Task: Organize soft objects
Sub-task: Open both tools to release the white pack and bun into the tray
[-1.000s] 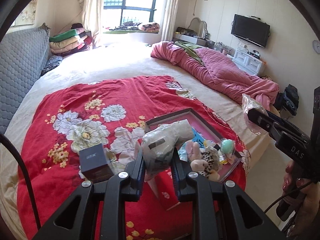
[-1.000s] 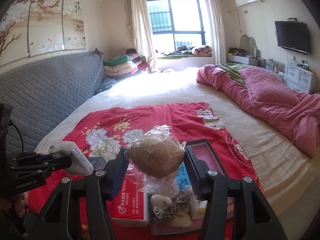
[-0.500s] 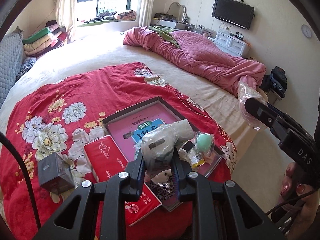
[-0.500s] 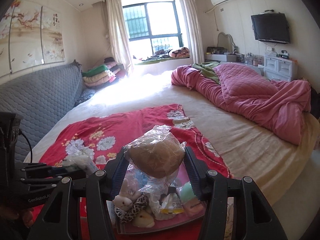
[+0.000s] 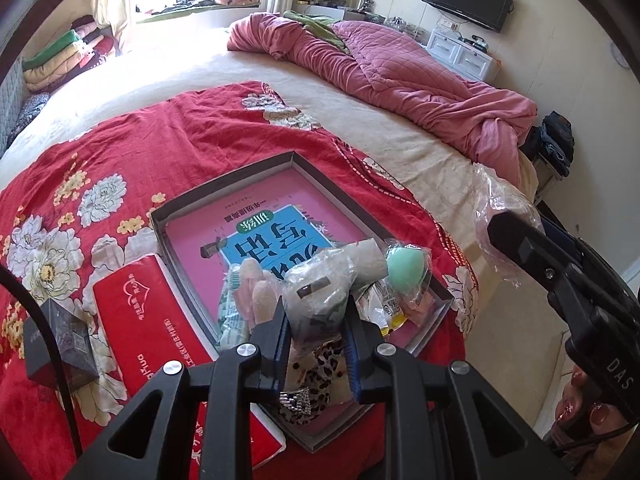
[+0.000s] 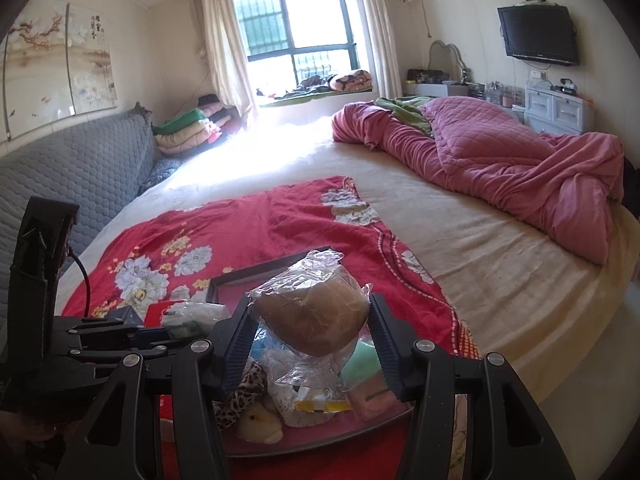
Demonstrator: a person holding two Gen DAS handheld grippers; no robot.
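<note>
The left gripper (image 5: 316, 318) squeezes a crinkly plastic packet (image 5: 320, 292), and the right gripper (image 6: 310, 330) grips a round brown lump in clear wrap (image 6: 312, 320). Both hang over the flat grey tray (image 5: 224, 184) on the red flowery blanket (image 5: 120, 152).

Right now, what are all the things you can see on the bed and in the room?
Box lid: one, grey rim, pink inside, on the red blanket.
Red blanket: one, flowered, over the bed.
Pink quilt: one, bunched at the far side.
Tissue pack: one, red, left of the box lid.
Small box: one, dark, left of the tissue pack.
Green sponge: one, bagged, in the box lid.
Leopard toy: one, spotted, in the box lid.
Television: one, black, on the wall.
Grey packet: one, in the left gripper.
Brown lump in a bag: one, in the right gripper.
</note>
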